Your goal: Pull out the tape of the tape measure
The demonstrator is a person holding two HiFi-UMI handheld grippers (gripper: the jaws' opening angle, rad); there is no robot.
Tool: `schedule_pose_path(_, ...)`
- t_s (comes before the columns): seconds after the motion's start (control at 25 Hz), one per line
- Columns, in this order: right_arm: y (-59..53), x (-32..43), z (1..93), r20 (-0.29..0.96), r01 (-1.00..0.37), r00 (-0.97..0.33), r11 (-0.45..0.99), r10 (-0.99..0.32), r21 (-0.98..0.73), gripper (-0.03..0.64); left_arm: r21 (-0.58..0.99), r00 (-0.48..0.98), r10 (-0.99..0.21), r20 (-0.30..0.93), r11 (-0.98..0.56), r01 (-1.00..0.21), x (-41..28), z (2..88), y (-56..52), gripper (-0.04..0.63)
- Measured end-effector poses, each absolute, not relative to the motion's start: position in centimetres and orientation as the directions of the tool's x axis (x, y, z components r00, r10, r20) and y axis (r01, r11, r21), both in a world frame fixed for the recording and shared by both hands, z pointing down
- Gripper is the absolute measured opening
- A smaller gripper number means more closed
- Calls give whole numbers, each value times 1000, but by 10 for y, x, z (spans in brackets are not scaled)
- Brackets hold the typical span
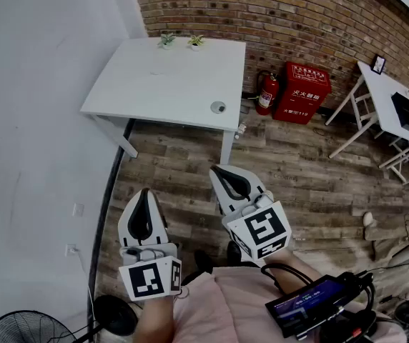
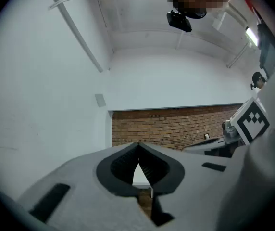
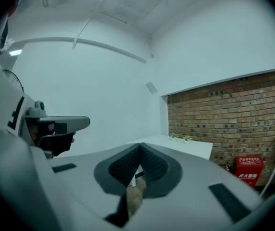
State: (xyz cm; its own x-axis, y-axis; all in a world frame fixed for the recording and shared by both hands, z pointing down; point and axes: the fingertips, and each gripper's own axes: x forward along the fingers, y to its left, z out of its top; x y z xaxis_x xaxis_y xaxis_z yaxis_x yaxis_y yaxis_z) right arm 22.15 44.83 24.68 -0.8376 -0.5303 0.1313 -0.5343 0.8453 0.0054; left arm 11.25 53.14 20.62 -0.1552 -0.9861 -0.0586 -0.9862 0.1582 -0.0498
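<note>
A brick wall point(image 1: 276, 13) runs along the far side of the room and meets a plain white wall point(image 1: 40, 84) on the left, with a wooden plank floor point(image 1: 312, 170) below them. A white worktop point(image 1: 161, 77) stands in the corner where the two walls meet. A second, folding white table point(image 1: 387, 95) stands at the right with a black item on it. Against the brick wall, between the two tables, are a red box point(image 1: 306, 91) and, just beside it, a red fire extinguisher point(image 1: 264, 93).

Low in the head view, close to the person's body and over the floor, the left tongs point(image 1: 144, 191) and the right tongs point(image 1: 217, 170) point toward the worktop. Each gripper view shows its ribbed pads meeting at the tip, so both are closed with nothing between them.

Two small potted plants point(image 1: 166, 40) stand side by side at the worktop's far edge. Near its front right corner lies a small round grey thing, seemingly the tape measure point(image 1: 219, 106) (too small here to make out any tape). It is well apart from both tongs and touched by neither.
</note>
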Motion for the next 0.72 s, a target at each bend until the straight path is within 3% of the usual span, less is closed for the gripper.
schedule_pose_path(0.32,449,227,248,104,-528,-847,849,-522,-38,6,-53,-176,-983,-50,178,-983,116,212,534,5)
schedule_pose_path(0.36,448,227,249,108,-515,-855,856,-508,-53,75,-51,-175,-983,-46,178,-983,118,212,533,53)
schedule_pose_path(0.4,446,227,250,114,-502,-863,863,-493,-66,195,-46,-172,-984,-40,174,-984,120,212,530,165)
schedule_pose_path(0.44,444,228,251,118,-494,-867,867,-484,-73,207,-39,-170,-985,-37,171,-984,122,212,527,214)
schedule_pose_path(0.72,431,244,255,133,-491,-867,869,-480,-64,207,-37,-192,-981,-40,194,-980,136,212,519,194)
